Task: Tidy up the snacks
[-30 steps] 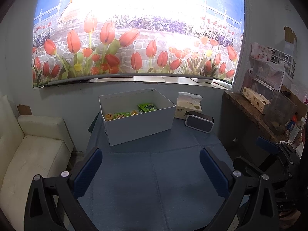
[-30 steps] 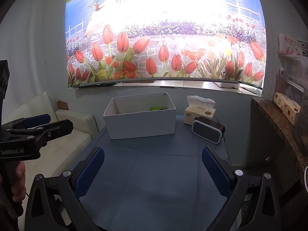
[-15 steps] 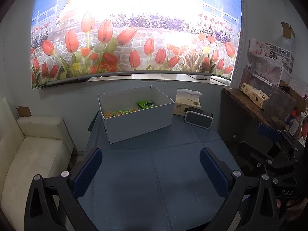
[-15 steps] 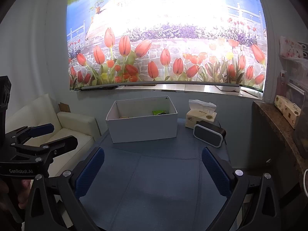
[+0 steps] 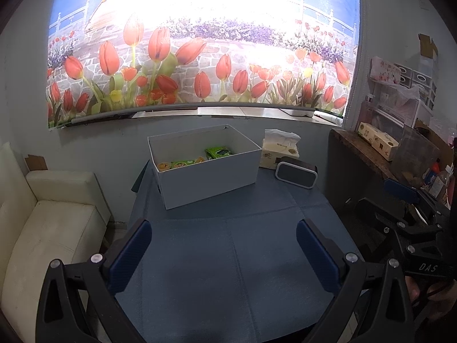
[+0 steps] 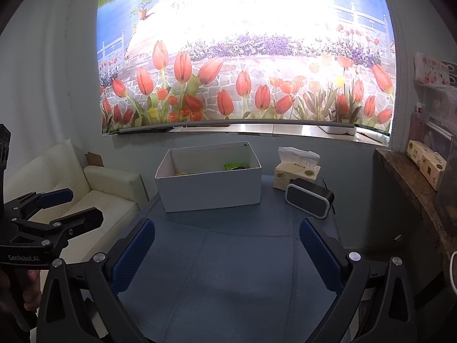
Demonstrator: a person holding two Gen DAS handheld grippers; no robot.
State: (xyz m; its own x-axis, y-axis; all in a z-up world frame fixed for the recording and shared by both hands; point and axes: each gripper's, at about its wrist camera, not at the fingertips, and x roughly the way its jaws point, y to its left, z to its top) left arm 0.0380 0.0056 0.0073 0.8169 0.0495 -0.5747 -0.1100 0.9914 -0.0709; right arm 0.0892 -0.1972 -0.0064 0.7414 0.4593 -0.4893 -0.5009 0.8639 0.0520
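Both grippers hang above the near half of a table covered in dark blue cloth (image 5: 228,257), and neither touches anything. The left gripper (image 5: 224,245) has its blue-padded fingers (image 5: 130,254) spread wide apart with nothing between them. The right gripper (image 6: 227,245) is likewise spread wide and holds nothing.

An open white rectangular cardboard box (image 5: 208,183) stands at the far side of the table, upright, turned slightly askew. Inside it, the left wrist view shows a green snack packet (image 5: 218,152) against the back right, and along the front wall a round yellow-orange snack cup (image 5: 163,166) beside a flat green wrapped snack (image 5: 182,163). From the right wrist view only the top of the green packet and a bit of yellow show over the box's wall.

Just right of the box stands a pale yellow tissue pack (image 5: 280,154) with a white tissue pulled up, and in front of it a small dark rectangular speaker with a light rim (image 5: 297,173).

A cream sofa (image 5: 48,228) sits left of the table. A tulip-print blind (image 6: 245,57) hangs on the wall behind.
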